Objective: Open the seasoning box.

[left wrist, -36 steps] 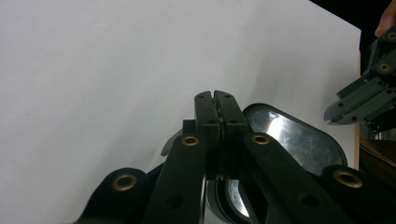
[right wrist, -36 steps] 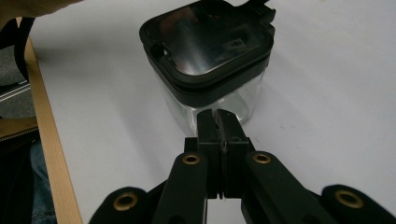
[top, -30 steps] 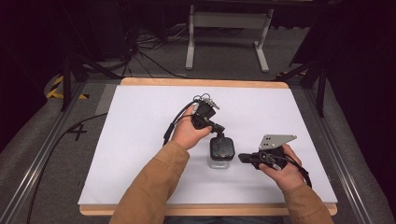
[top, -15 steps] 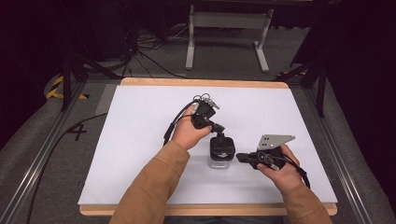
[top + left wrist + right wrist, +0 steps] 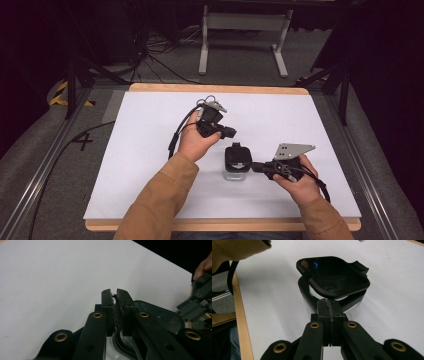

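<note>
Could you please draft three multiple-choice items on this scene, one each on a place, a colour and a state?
1. Where is the clear container?
A. between the two grippers
B. at the table's far left corner
C. on the floor

2. What colour is its lid?
A. white
B. black
C. orange

3. How does the lid sit?
A. pressed flat and sealed
B. lying apart on the table
C. tilted, one edge lifted off the rim

Key: 1 A, it stands between the left gripper and right gripper. 2 B, the right gripper view shows it glossy black. 3 C, a gap opens under its raised side.
</note>
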Available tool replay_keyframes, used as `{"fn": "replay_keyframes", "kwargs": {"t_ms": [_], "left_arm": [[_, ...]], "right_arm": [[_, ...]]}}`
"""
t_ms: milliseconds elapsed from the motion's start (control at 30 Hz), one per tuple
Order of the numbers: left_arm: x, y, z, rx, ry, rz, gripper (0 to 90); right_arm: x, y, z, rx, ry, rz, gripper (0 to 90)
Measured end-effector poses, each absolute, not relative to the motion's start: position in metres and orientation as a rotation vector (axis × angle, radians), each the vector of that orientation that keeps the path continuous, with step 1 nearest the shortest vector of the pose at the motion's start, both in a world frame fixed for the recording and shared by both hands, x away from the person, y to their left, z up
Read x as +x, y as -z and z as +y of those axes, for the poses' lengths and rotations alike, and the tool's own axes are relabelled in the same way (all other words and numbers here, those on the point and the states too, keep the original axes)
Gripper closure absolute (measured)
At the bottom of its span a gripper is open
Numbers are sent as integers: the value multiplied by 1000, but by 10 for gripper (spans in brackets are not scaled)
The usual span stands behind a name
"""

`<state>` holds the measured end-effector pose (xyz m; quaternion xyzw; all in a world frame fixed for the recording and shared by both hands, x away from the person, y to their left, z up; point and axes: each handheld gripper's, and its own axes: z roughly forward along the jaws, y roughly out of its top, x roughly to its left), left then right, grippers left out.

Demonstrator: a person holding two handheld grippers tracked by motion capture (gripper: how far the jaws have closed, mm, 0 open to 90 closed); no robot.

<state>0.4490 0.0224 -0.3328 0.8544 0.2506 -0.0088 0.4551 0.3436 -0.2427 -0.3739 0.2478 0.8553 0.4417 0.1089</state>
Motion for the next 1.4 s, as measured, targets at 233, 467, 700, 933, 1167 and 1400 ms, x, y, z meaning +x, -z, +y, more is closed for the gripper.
{"fn": "replay_keyframes", "kwargs": {"t_ms": [233,467,700,933,1167,1400], "left_arm": [[399,315,55,2030,-94,627,873],[363,324,67,2021,-93,599,896],[351,347,50,2106,-61,547,896],[354,365,28,2167,-25,534,896],[368,373,15,2213,33,525,896],[367,371,15,2219,16,525,897]], "right_arm": [[346,373,-243,731,-1326,2494,900],[348,371,-243,748,-1368,2469,900],[350,369,-243,764,-1407,2443,900],[351,364,-244,775,-1445,2410,900],[352,364,-241,775,-1445,2409,900],[352,364,-241,776,-1444,2409,900]]}}
